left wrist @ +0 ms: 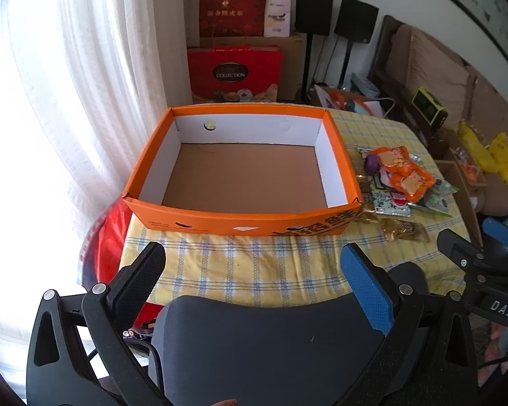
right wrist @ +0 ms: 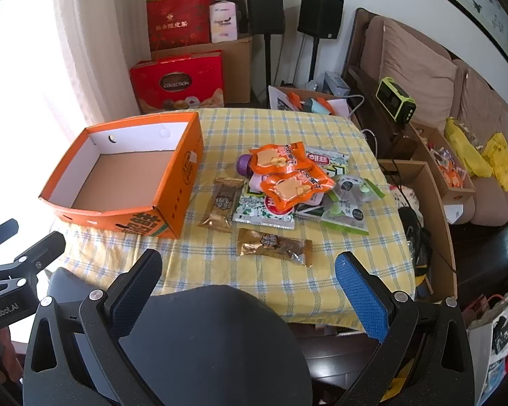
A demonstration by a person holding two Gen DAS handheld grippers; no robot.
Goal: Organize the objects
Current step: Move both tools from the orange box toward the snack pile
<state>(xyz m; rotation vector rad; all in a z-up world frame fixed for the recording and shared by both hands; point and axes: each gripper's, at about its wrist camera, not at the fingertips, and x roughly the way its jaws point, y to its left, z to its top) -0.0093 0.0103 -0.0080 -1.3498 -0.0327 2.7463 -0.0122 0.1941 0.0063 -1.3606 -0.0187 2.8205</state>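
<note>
An orange cardboard box [left wrist: 338, 155] [right wrist: 183, 176] with a bare brown floor sits on the yellow checked tablecloth [left wrist: 254, 264] [right wrist: 321, 128]. To its right lies a heap of snack packets [left wrist: 403, 176] [right wrist: 298, 182]: two orange pouches, a purple-capped bottle [right wrist: 244, 163], green-and-white sachets. Two gold-brown packets [right wrist: 274, 246] [right wrist: 221, 208] lie nearest me. My left gripper [left wrist: 254, 270] hovers wide open in front of the box, holding nothing. My right gripper [right wrist: 249, 277] hangs wide open before the nearest gold packet, also with nothing between its fingers.
A dark chair back [left wrist: 264, 338] [right wrist: 213, 338] stands between me and the table. Red gift boxes [right wrist: 179, 79] and two black speakers [right wrist: 320, 13] line the far wall. A sofa [right wrist: 423, 77], open cartons [right wrist: 450, 172] and yellow bags [right wrist: 464, 149] crowd the right side. A white curtain [left wrist: 67, 84] hangs left.
</note>
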